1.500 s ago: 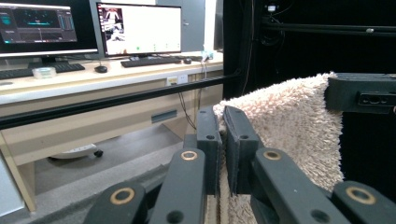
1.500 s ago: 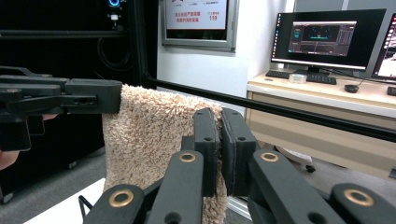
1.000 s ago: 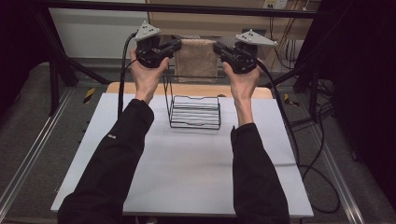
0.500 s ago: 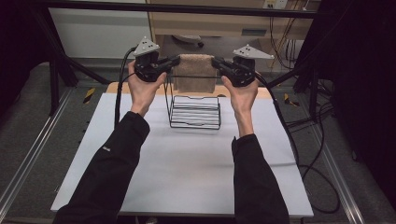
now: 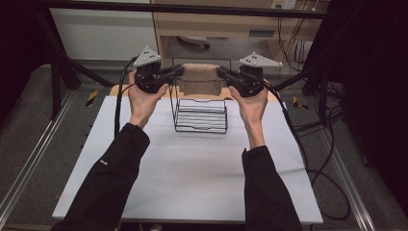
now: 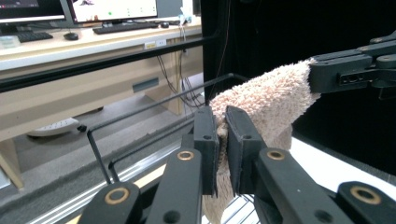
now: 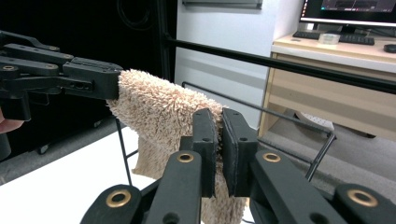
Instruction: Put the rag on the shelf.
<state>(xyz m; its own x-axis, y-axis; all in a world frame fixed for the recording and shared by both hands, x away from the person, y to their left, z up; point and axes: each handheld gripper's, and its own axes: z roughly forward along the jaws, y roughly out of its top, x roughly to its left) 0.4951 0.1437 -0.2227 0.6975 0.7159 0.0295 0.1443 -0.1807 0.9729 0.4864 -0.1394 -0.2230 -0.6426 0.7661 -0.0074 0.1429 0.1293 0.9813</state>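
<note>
One beige towel (image 5: pixel 201 80), looped terry, soft and rectangular, stretched level above one black wire rack (image 5: pixel 200 115) on a white table (image 5: pixel 192 168). Two black two-jaw grippers: left gripper (image 5: pixel 179 71) clamped tight on the towel's left edge, right gripper (image 5: pixel 221 72) pinched likewise on its right edge

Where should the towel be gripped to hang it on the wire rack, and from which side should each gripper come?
Grip the towel at its two top corners, one gripper coming in from each end, as here: the left gripper and right gripper pinch opposite ends. That likely keeps the soft cloth stretched flat, with the rest hanging free to drape over the rack.
</note>
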